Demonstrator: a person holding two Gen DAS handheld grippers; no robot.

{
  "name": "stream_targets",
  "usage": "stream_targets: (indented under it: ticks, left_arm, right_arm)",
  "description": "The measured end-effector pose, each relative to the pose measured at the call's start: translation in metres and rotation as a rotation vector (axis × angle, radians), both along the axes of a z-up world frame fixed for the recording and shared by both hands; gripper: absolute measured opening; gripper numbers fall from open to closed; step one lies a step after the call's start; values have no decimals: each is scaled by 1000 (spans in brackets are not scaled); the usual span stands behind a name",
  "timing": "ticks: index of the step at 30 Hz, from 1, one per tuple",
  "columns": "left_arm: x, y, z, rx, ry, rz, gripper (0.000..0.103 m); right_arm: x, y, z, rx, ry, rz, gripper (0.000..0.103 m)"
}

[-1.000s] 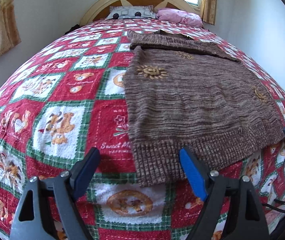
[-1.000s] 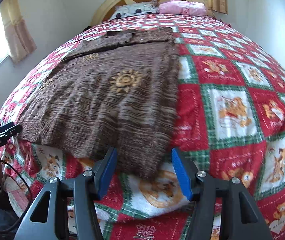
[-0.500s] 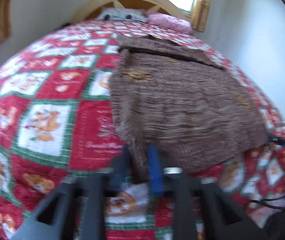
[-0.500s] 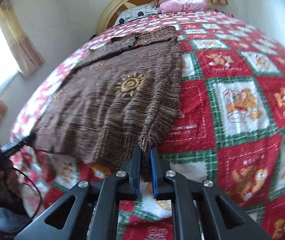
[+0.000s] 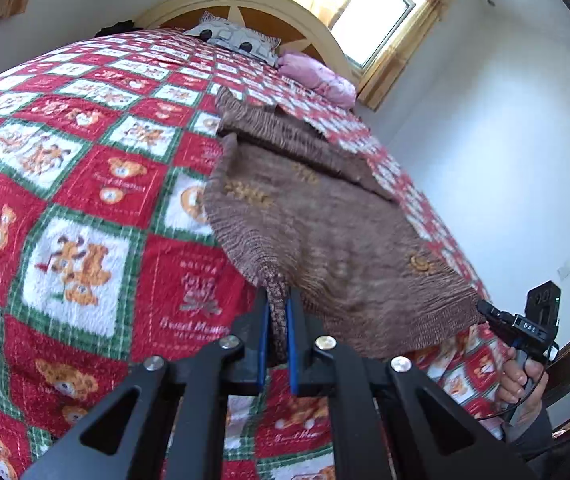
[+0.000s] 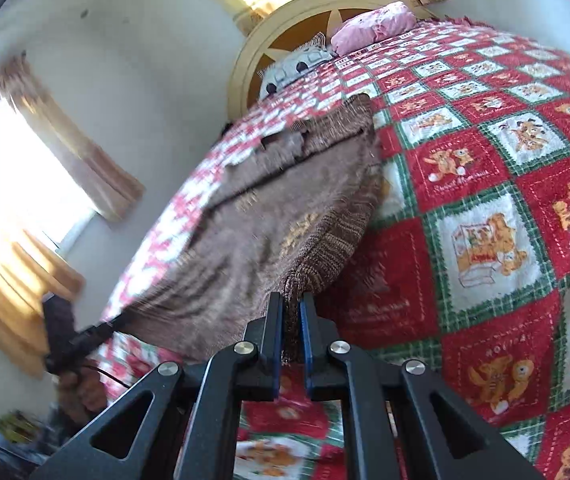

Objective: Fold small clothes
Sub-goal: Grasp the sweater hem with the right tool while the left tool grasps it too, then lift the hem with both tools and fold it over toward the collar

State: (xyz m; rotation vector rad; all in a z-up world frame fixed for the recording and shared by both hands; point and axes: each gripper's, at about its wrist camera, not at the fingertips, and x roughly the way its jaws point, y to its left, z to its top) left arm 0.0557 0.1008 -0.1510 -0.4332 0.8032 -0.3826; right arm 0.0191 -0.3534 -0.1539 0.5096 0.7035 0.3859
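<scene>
The sweater [image 6: 253, 240] smears with motion blur mid-frame in the right wrist view. There the left gripper [image 6: 97, 330] at lower left is a dark blur, its fingertips unreadable. The bedspread [image 5: 85, 240] runs off every lower edge.

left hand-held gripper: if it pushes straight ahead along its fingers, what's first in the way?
The brown sweater itself: the left hand-held gripper is shut on its hem corner, with the knit bunched just ahead. Beyond lies the quilt; depth is unclear.
</scene>
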Motion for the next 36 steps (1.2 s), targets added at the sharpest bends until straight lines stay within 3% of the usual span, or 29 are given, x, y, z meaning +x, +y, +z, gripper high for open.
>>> stream_targets:
  ticks: [7,17,23,36]
  left_arm:
    - [44,8,36,-54,-60,8,8]
    - [139,15,66,-42,-103,56,8]
    - [199,11,69,-46,-85,73,8]
    - [318,-13,40,77,-9,68,8]
  right_arm:
    - [34,-10,38,56,-53,-30,7]
    - [122,-15,88,27,-96,-65,7]
    - [186,-24,92,60,-62,-100,7]
    - [324,-37,60,7,76,-160,7]
